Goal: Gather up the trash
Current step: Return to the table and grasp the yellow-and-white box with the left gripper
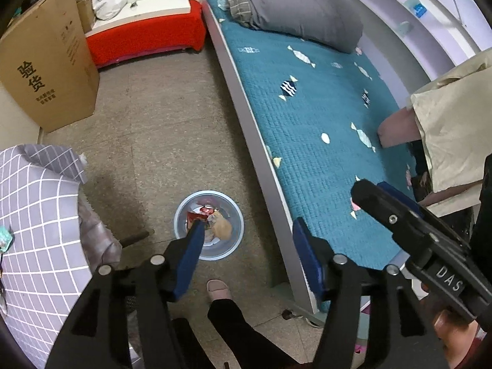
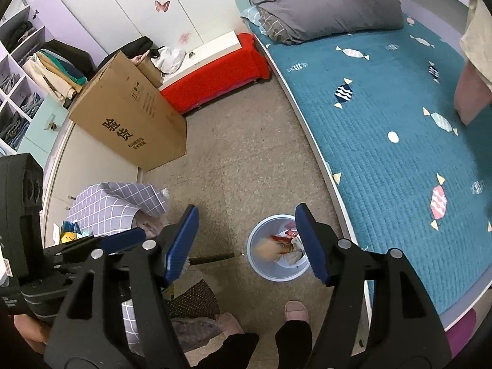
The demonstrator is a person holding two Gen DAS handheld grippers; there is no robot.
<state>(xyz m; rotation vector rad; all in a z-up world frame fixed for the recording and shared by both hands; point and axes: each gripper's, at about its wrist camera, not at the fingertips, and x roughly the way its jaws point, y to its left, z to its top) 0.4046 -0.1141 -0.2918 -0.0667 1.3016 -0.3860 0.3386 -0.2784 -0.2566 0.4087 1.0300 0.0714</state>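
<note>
Open floor (image 2: 246,166) between bed (image 2: 384,141) and cardboard box (image 2: 129,123)

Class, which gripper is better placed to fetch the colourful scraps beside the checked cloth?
Probably the left gripper. The scraps lie on its side, by the checked cloth; the right gripper hangs nearer the bed. Both jaws are open, empty.

Translucent pale-blue plastic bin (image 2: 278,272) holds crinkled glossy wrappers (image 2: 284,246). Floor (image 2: 246,160) is rough speckled stone. Quilted matt cloth covers the bed (image 2: 384,129); the box (image 2: 129,117) is matt cardboard.
</note>
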